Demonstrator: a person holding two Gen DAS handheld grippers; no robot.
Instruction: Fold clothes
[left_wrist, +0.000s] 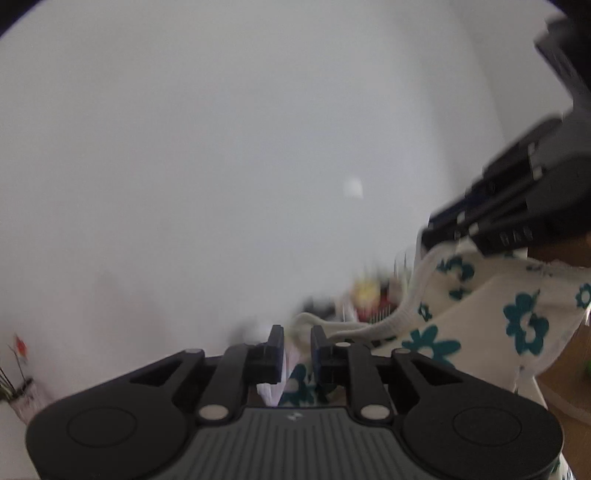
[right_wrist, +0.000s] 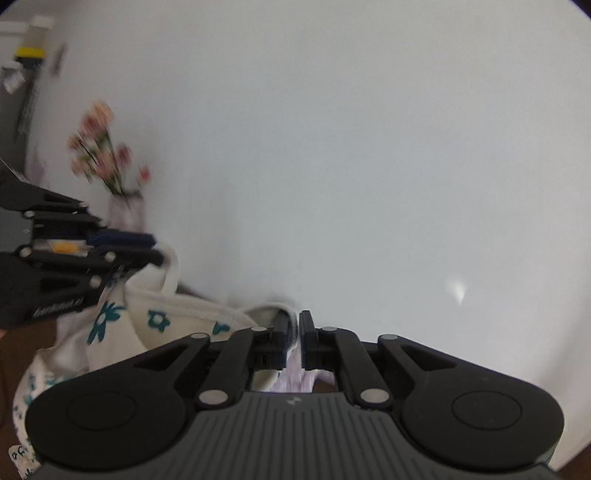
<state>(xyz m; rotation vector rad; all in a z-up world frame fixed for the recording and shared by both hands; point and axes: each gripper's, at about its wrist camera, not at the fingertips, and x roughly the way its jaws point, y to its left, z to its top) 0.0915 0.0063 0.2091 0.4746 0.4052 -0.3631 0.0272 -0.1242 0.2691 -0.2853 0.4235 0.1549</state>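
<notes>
Cream garment (left_wrist: 491, 314) with teal flowers hangs stretched between both grippers; left gripper (left_wrist: 297, 345) and right gripper (right_wrist: 298, 334) each pinch its ribbed edge, nearly closed

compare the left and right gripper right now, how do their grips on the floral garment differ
The left gripper pinches the floral garment with a visible gap between its fingers, cloth bunched inside; the right gripper is closed nearly flat on a thin edge. Blurred clutter lies beyond the left gripper; bare white wall lies beyond the right. Both hold the garment raised.
</notes>
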